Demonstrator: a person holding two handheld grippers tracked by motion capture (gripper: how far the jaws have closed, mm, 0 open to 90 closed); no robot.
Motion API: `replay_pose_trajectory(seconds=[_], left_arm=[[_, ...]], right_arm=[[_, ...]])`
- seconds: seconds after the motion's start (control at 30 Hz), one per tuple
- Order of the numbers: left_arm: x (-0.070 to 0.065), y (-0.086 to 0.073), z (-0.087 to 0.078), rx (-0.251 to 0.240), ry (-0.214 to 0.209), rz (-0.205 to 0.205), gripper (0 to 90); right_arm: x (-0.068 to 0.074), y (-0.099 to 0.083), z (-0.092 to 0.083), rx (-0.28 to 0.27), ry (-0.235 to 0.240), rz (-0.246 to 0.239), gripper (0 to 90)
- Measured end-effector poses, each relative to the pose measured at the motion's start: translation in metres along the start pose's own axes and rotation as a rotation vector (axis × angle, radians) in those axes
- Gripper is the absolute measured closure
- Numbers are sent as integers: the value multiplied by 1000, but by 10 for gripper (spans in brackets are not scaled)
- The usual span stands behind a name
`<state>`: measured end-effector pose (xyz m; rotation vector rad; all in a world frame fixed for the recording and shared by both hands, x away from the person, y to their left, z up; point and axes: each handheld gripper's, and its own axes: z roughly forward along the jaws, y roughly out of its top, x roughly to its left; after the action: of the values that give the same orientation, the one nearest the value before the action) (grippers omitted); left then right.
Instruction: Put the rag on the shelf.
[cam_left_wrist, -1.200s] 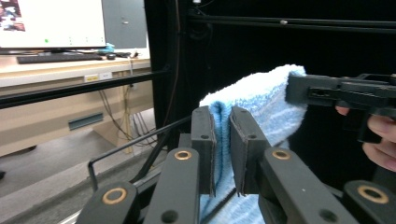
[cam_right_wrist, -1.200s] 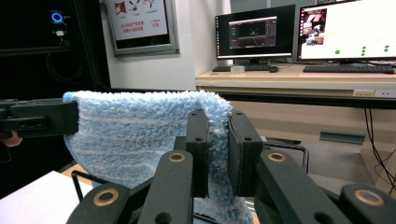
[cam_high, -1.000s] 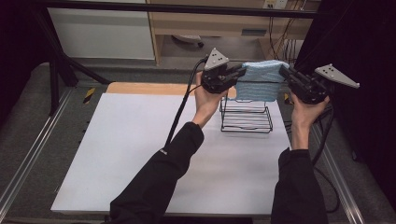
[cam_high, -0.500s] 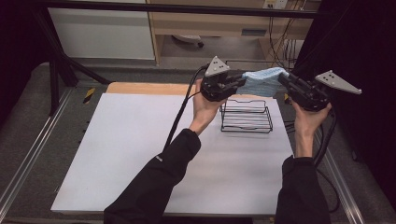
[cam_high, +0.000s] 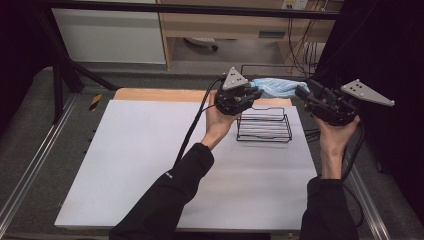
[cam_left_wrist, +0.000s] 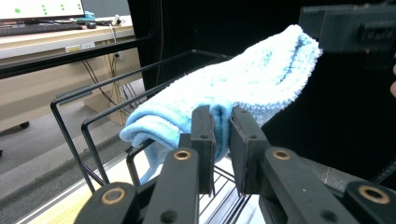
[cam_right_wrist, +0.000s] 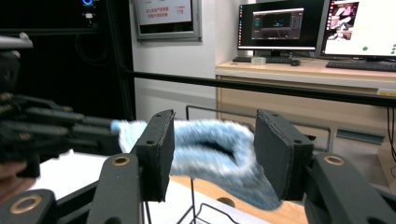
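A fluffy light-blue sock (cam_high: 278, 87) hangs in the air above the far edge of a black wire basket (cam_high: 264, 128). My left gripper (cam_high: 257, 93) is shut on one end of the sock (cam_left_wrist: 252, 79), and its pads (cam_left_wrist: 203, 135) pinch the fabric. My right gripper (cam_high: 302, 93) sits just right of the sock's other end. Its jaws have just been opening and now stand apart, with the sock's open cuff (cam_right_wrist: 212, 142) a little beyond the pads (cam_right_wrist: 161, 144) and not pressed by them. My right gripper (cam_right_wrist: 215, 128) faces the left gripper (cam_right_wrist: 100, 126).
The basket stands at the far right of a white mat (cam_high: 150, 165), which lies on a wooden tabletop (cam_high: 160, 94). Dark curtains close off the right side. A desk with monitors (cam_right_wrist: 280, 25) lies beyond the table.
The right gripper's jaws have opened and let go of the sock, and that hand has drawn back to the right. The sock, earlier stretched between both grippers, now hangs from the left one alone.
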<state>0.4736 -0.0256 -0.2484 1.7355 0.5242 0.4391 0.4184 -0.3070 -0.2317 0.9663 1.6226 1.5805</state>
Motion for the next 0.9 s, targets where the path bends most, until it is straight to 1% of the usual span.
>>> replay_pose_trajectory(seconds=[0.07, 0.1, 0.13, 0.17, 0.27, 0.33, 0.4, 0.43, 0.53, 0.6, 0.67, 0.73, 0.77, 0.83, 0.9], left_arm=[[-1, 0, 0, 5, 3, 7, 799], [-1, -1, 0, 8, 2, 10, 798], [-2, -1, 0, 12, 1, 15, 798], [-2, -1, 0, 16, 0, 20, 797], [-3, -3, 0, 24, -1, 27, 795], [-3, -3, 0, 24, -4, 26, 793], [-2, -3, -2, 25, -11, 21, 788], [-2, -3, -3, 23, -13, 18, 785], [-1, -1, -7, 21, -33, 2, 764], [-1, 3, -10, 22, -46, -18, 723], [-2, 7, -13, 10, -57, -36, 694], [-3, 13, -16, -2, -70, -46, 683], [-4, 15, -17, -3, -70, -51, 689], [-6, 20, -17, 3, -56, -55, 695], [-7, 22, -15, 21, -49, -66, 730]], right_arm=[[3, 6, 2, -3, 2, -2, 504], [4, 9, 4, 0, 4, -3, 536], [4, 12, 6, 9, 8, 1, 587], [4, 14, 8, 23, 12, 9, 628], [4, 20, 18, 91, 13, 16, 753], [7, 21, 22, 119, 19, 24, 821], [7, 18, 24, 151, 12, 23, 860], [7, 16, 25, 164, 6, 25, 870], [3, 6, 23, 176, 5, 47, 881], [1, 1, 21, 182, 3, 49, 881], [0, -4, 20, 189, 1, 44, 880], [0, -8, 19, 190, 0, 41, 880], [0, -9, 19, 195, -1, 38, 880], [-1, -13, 20, 203, -4, 37, 880], [-1, -16, 20, 213, -5, 37, 880]])
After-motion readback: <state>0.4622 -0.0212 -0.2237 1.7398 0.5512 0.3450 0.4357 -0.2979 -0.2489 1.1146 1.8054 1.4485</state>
